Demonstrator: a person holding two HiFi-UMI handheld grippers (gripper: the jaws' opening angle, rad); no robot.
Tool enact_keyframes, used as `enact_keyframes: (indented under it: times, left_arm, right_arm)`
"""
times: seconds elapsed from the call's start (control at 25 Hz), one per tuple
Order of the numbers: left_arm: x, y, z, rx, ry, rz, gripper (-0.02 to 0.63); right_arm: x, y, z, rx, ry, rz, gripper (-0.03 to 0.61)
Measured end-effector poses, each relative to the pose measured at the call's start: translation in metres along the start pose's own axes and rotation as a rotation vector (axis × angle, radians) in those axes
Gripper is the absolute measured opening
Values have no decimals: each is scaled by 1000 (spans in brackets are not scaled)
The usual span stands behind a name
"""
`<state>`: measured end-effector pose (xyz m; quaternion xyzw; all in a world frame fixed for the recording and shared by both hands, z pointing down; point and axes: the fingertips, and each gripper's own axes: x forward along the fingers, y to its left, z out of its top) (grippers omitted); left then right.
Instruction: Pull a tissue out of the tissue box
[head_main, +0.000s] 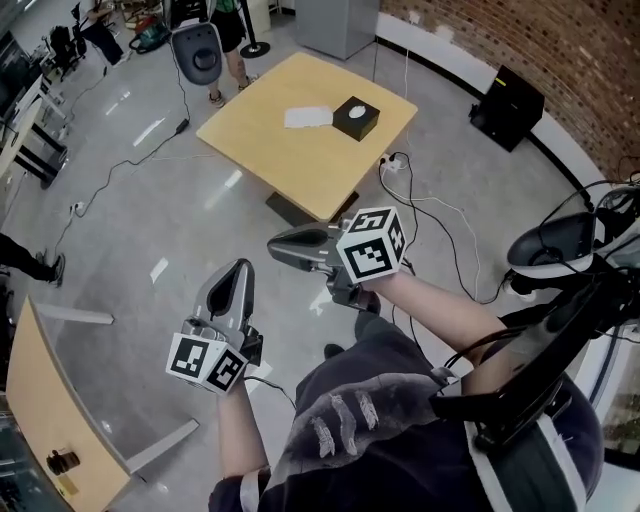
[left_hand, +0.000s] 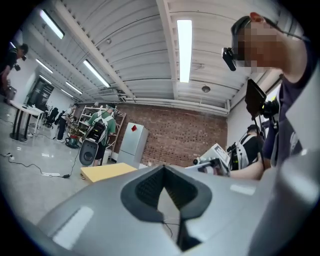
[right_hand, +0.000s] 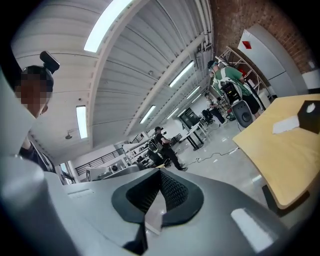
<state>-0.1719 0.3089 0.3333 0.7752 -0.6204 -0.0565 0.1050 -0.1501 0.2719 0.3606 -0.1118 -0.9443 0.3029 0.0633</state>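
Observation:
A black tissue box stands on a light wooden table across the floor, far from both grippers. A white tissue lies flat beside it. My left gripper is held over the floor, shut and empty, pointing toward the table. My right gripper points left at about the same distance, its jaws together with nothing held. The right gripper view shows the table, the box and the tissue at its right edge. The left gripper view catches only a corner of the table.
Cables and a power strip lie on the grey floor near the table. A black box sits by the brick wall. A chair and a standing person are behind the table. Another table is at lower left.

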Motion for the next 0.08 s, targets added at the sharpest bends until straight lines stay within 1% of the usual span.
enact_keyframes:
  times: [0.08]
  left_arm:
    - [-7, -6, -4, -7, 6, -15, 2]
  right_arm:
    - [-3, 3, -9, 11, 7, -19, -2]
